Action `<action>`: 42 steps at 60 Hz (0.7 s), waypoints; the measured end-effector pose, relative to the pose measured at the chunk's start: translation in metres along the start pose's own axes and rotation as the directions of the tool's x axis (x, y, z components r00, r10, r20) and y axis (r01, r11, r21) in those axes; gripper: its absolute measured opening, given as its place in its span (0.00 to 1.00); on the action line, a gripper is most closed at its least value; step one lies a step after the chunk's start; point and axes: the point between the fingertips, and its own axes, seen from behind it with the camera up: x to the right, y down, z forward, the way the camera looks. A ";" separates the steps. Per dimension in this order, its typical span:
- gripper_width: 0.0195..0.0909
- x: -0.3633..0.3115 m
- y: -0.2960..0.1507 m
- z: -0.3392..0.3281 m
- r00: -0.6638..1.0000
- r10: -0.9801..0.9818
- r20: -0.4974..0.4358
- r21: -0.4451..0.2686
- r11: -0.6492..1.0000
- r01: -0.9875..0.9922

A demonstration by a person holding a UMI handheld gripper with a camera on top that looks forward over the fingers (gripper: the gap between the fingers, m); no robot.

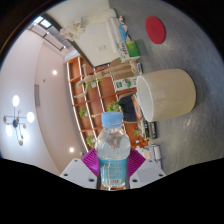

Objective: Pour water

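My gripper [113, 163] is shut on a clear plastic water bottle [113, 148] with a blue label and a white cap; both magenta pads [90, 161] press on its sides. The whole view is rolled sideways, so the bottle is held tilted with me. Its cap [113, 117] points toward a cream-white cup [166, 94] that stands on the grey table [190, 50] just beyond the bottle and to the right of its top. The cup's open mouth faces the bottle's neck, a short gap apart. I see no water flowing.
A red round coaster or lid [156, 28] lies on the table beyond the cup. Orange wooden shelves [100, 85] with small items stand behind. A box [133, 47] sits near the table's far edge. Ceiling lamps [17, 118] show at the left.
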 end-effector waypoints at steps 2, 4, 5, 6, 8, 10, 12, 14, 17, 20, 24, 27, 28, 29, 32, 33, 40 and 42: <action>0.17 -0.004 -0.004 0.001 0.998 0.054 0.019 0.013 0.998 -0.054; 0.17 -0.008 -0.008 0.002 0.993 0.113 0.040 0.023 0.993 -0.114; 0.17 -0.010 -0.007 -0.002 0.989 0.141 0.046 0.026 0.989 -0.142; 0.17 -0.008 -0.012 0.005 0.985 0.162 0.054 0.029 0.986 -0.164; 0.17 -0.009 -0.013 0.005 0.977 0.206 0.061 0.035 0.977 -0.209; 0.17 -0.007 -0.013 0.005 0.968 0.243 0.063 0.038 0.969 -0.246; 0.17 -0.007 -0.015 0.002 0.960 0.273 0.063 0.042 0.960 -0.276; 0.17 -0.004 -0.018 0.007 0.954 0.291 0.065 0.045 0.955 -0.294; 0.17 -0.003 -0.018 0.004 0.950 0.305 0.060 0.050 0.950 -0.308; 0.17 0.001 -0.016 0.007 0.956 0.290 0.048 0.043 0.955 -0.292; 0.17 0.001 -0.015 0.008 0.965 0.260 0.033 0.036 0.965 -0.261; 0.18 -0.002 -0.009 -0.002 0.971 0.238 0.026 0.034 0.970 -0.239; 0.18 0.002 -0.010 0.004 0.975 0.222 0.017 0.030 0.975 -0.222; 0.18 0.003 -0.009 0.005 0.979 0.204 0.008 0.027 0.979 -0.204; 0.18 0.004 -0.005 0.008 0.994 0.105 -0.022 0.005 0.995 -0.104; 0.18 0.004 -0.003 0.009 0.998 0.059 -0.030 -0.007 0.998 -0.059; 0.18 -0.002 0.010 0.007 0.921 -0.377 -0.099 -0.097 0.925 0.368; 0.18 -0.011 0.008 0.005 0.861 -0.500 -0.097 -0.112 0.865 0.490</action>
